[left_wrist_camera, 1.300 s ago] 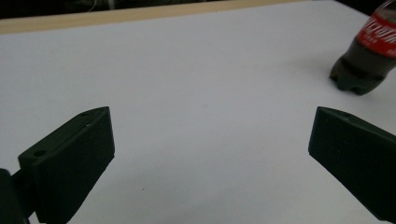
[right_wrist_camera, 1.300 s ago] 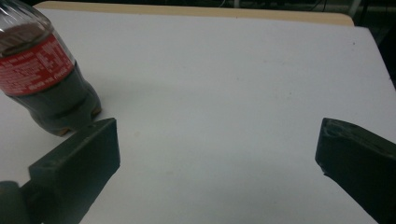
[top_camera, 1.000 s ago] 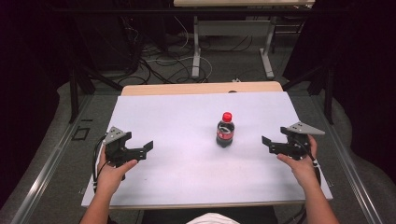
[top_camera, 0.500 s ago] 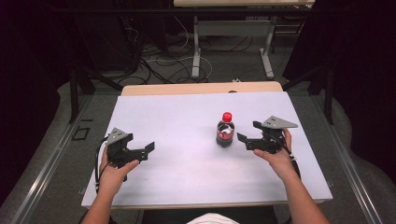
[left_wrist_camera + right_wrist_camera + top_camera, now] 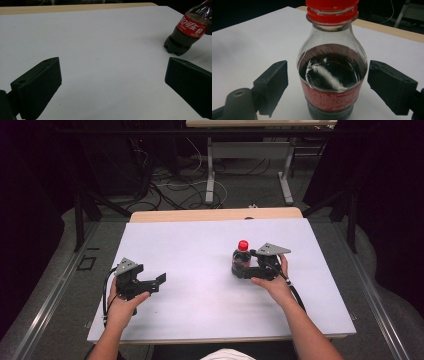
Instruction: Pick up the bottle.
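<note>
Red-capped bottle (image 5: 241, 258) now between closing right gripper (image 5: 245, 270) jaws, untouched; upright on bench (image 5: 190, 245), cap up. Left gripper (image 5: 159, 282) released, unmoved.

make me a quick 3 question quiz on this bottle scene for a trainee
1. True or false: the right gripper already clamps the cola bottle.
2. What colour is the bottle's cap? A green, B red, C white.
3. What lies between the left gripper jaws?

Key
1. False. The bottle stands between the jaws, which have just been closing, but in the right gripper view a gap shows on each side.
2. B, red.
3. Nothing but bare white table; the jaws stand wide apart and the bottle is off to one side, farther away.
</note>
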